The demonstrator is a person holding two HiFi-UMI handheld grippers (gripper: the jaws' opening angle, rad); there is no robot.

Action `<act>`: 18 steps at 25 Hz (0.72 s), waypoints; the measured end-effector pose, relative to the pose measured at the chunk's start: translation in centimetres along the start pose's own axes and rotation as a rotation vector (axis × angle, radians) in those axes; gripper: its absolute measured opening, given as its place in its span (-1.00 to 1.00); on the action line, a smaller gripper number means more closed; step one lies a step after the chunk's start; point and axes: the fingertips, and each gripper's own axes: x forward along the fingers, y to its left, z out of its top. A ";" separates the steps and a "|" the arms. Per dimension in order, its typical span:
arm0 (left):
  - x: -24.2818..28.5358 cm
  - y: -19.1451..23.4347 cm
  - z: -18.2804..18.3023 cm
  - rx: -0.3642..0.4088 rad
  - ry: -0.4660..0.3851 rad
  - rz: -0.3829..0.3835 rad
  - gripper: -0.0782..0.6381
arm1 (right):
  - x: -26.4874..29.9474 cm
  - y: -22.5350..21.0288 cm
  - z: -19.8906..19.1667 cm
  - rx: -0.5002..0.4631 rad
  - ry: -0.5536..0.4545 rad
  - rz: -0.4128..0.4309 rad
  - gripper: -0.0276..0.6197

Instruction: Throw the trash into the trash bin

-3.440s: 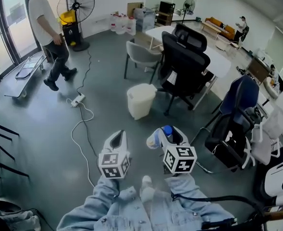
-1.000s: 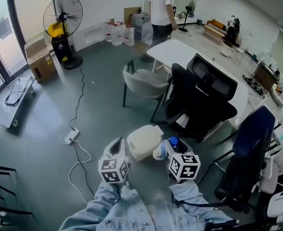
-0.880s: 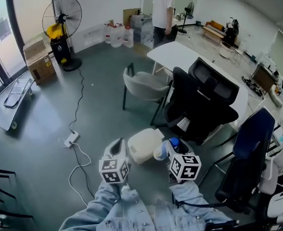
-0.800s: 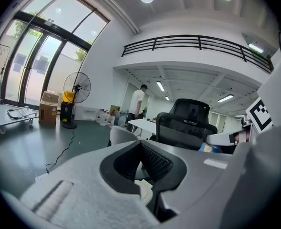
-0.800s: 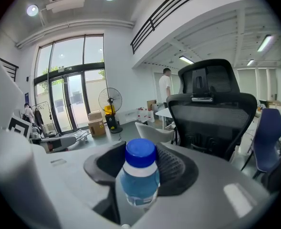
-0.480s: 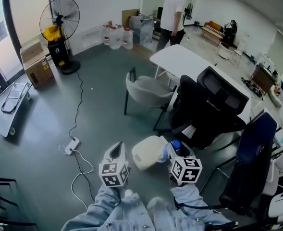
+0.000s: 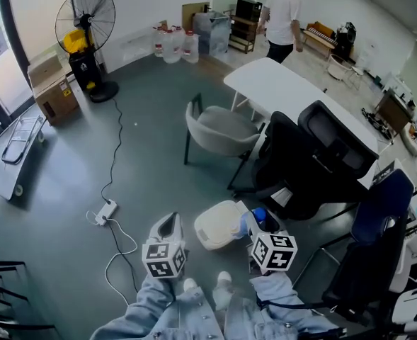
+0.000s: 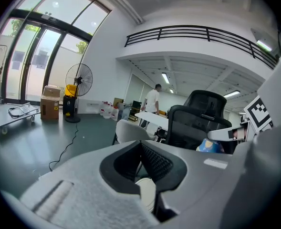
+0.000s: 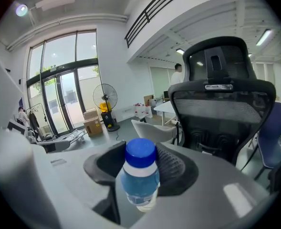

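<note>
The grey floor point(image 7: 66, 168) carries a white table point(image 7: 279, 91), a black office chair point(image 7: 314, 165) and a grey chair point(image 7: 219, 129). The white trash bin point(image 7: 215, 225) stands on the floor at the foot of the black chair.

Both arms in denim sleeves reach forward side by side, tilted slightly down toward the bin. The left hand-held gripper point(image 8: 142, 166) sits just left of the bin, clenched with nothing between its jaws. The right hand-held gripper point(image 9: 140, 161) is grasping a clear plastic bottle point(image 9: 140, 175) with a blue cap, upright, just beside the bin's right edge. The print on its blue label is too small to read. Each marker cube shows only black-and-white squares.
</note>
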 end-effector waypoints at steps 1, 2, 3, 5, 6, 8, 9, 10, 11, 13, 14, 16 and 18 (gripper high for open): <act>0.3 0.0 -0.1 -0.006 0.001 0.004 -0.76 | 0.4 -0.3 -0.1 0.000 0.006 0.002 -0.31; 0.7 0.0 -0.2 -0.010 0.004 0.006 -0.76 | 0.7 -0.6 -0.1 0.002 0.010 0.003 -0.31; 1.0 0.0 -0.4 -0.011 0.009 0.007 -0.76 | 0.9 -0.9 -0.1 0.004 0.012 0.004 -0.31; 1.5 -0.1 -1.1 -0.008 0.024 0.008 -0.76 | 1.3 -1.6 -0.2 0.007 0.013 0.005 -0.31; 1.8 -0.1 -1.4 -0.006 0.033 0.009 -0.76 | 1.5 -1.9 -0.2 0.011 0.012 0.007 -0.31; 2.6 0.0 -2.3 0.000 0.050 0.013 -0.76 | 2.1 -2.4 -0.6 0.016 0.009 0.012 -0.31; 3.0 0.0 -2.9 0.002 0.059 0.015 -0.76 | 2.4 -2.8 -0.9 0.015 0.010 0.013 -0.31; 3.4 -0.1 -3.6 0.001 0.071 0.014 -0.76 | 2.7 -3.3 -1.4 0.012 0.015 0.013 -0.31; 3.9 -0.3 -4.5 0.000 0.084 0.012 -0.76 | 3.0 -3.9 -2.0 0.009 0.022 0.011 -0.31; 4.8 -0.8 -6.4 -0.003 0.115 0.002 -0.76 | 3.6 -5.2 -3.3 0.009 0.045 0.001 -0.31; 5.3 -1.0 -7.3 -0.003 0.131 -0.003 -0.76 | 4.0 -5.9 -4.1 0.014 0.058 -0.006 -0.31; 6.1 -1.2 -9.5 -0.001 0.164 -0.014 -0.76 | 4.7 -7.2 -5.8 0.031 0.080 -0.021 -0.31; 7.0 -1.0 -11.8 -0.002 0.197 -0.019 -0.76 | 5.6 -8.2 -7.7 0.047 0.095 -0.029 -0.31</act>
